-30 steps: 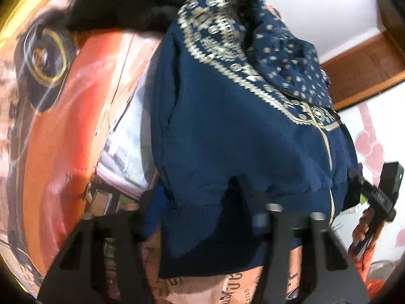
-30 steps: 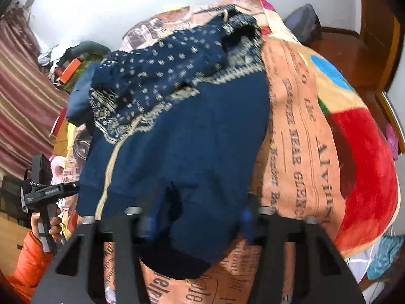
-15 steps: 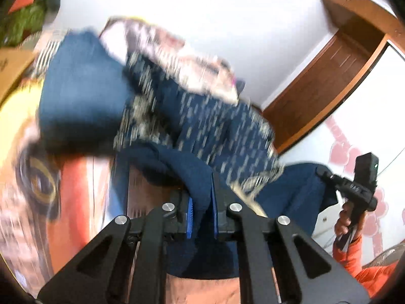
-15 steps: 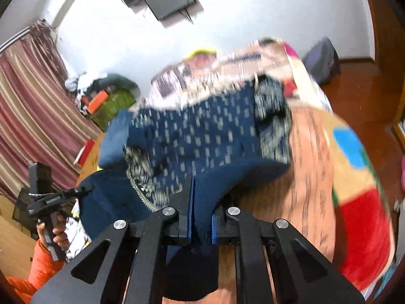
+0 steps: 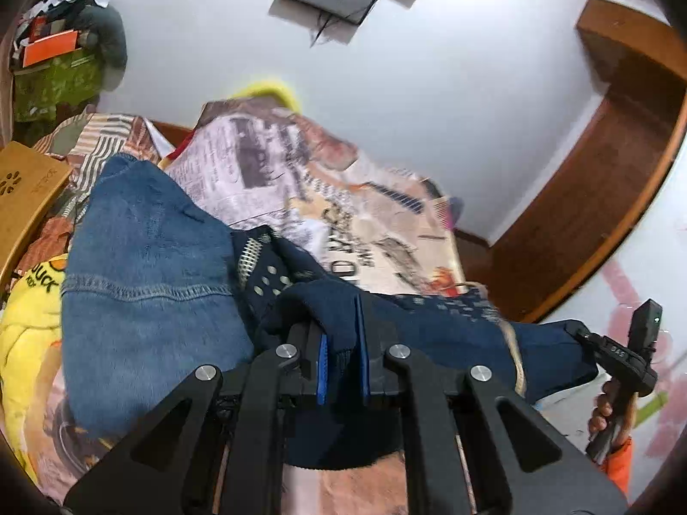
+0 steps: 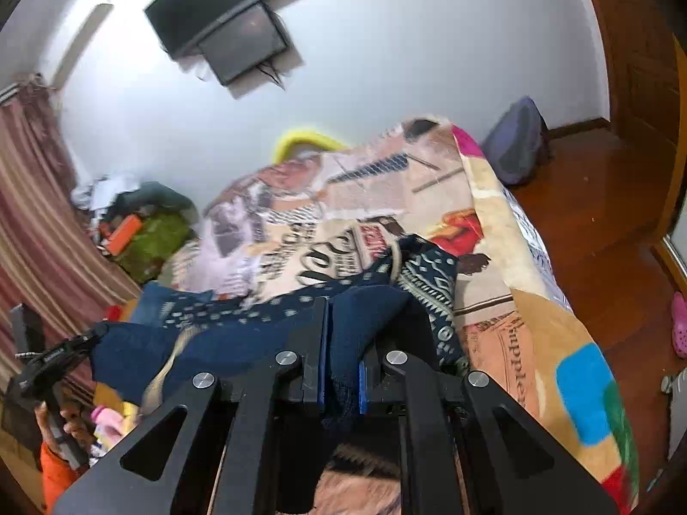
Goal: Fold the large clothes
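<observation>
A navy zip hoodie (image 5: 438, 330) with a pale patterned hood lies on the bed, its lower edge lifted and stretched between both grippers. My left gripper (image 5: 342, 356) is shut on the ribbed hem at one corner. My right gripper (image 6: 342, 365) is shut on the hem (image 6: 348, 334) at the other corner. The patterned hood (image 6: 425, 274) rests on the newspaper-print blanket (image 6: 343, 197) beyond. Each gripper shows at the edge of the other's view, the right one in the left wrist view (image 5: 618, 356), the left one in the right wrist view (image 6: 56, 356).
Blue jeans (image 5: 141, 283) lie folded left of the hoodie. A yellow blanket (image 5: 25, 322) and a wooden box (image 5: 25, 193) are further left. A wall TV (image 6: 227, 25), striped curtain (image 6: 38, 231), a dark bag (image 6: 515, 146) on the wooden floor.
Both grippers closed on the hoodie's hem, then lifted it and swung up and forward toward the hood. The views now look along the bed toward the wall.
</observation>
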Available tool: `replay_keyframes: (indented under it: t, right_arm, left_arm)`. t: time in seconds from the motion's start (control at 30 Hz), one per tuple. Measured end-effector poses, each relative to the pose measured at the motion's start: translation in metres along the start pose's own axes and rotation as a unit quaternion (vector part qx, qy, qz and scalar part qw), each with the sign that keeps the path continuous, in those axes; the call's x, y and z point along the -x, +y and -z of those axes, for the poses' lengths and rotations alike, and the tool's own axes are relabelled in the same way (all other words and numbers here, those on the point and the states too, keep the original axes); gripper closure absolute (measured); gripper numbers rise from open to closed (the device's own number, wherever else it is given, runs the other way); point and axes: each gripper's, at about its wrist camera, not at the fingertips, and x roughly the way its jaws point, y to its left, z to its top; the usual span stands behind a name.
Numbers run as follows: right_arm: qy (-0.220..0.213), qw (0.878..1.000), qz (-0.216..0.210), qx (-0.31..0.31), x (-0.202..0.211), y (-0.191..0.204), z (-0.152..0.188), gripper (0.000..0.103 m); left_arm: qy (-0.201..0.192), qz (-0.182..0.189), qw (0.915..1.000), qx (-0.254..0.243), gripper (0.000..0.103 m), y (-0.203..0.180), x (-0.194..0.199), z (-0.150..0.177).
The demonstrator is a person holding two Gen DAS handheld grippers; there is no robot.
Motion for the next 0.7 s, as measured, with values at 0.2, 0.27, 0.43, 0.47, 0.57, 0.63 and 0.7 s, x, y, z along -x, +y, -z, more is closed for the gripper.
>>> replay_keyframes:
  t: [0.2,0.27,0.43,0.47,0.57,0.63,0.7]
  right_arm:
    - [0.066,0.997,0.034,-0.015,-0.063,-0.033,0.003,0.094]
    - [0.087,0.995,0.041,-0.022,-0.078,-0.043,0.007,0.092]
    - [0.120,0.992,0.031,-0.032,-0.080,-0.051,0.014,0.087]
    - [0.124,0.991,0.029,-0.031,-0.076,-0.051,0.014,0.083]
    - [0.130,0.991,0.041,-0.015,-0.067,-0.045,0.012,0.070]
    - [0.126,0.991,0.049,0.007,-0.057,-0.037,0.013,0.057]
    - [0.114,0.991,0.063,0.039,-0.042,-0.027,0.019,0.044]
  left_arm:
    - [0.058,-0.065,0.9958,-0.028,0.091,0.011,-0.073,0.004]
    - [0.081,-0.080,0.9928,-0.037,0.089,0.015,-0.094,0.007]
    - [0.097,-0.107,0.9866,-0.077,0.085,0.007,-0.103,0.012]
    - [0.097,-0.108,0.9858,-0.084,0.077,0.003,-0.100,0.013]
    - [0.094,-0.108,0.9844,-0.101,0.035,-0.007,-0.086,0.014]
    - [0.069,-0.130,0.9817,-0.121,0.022,-0.016,-0.070,0.017]
    - [0.055,-0.143,0.9759,-0.155,0.013,-0.025,-0.055,0.024]
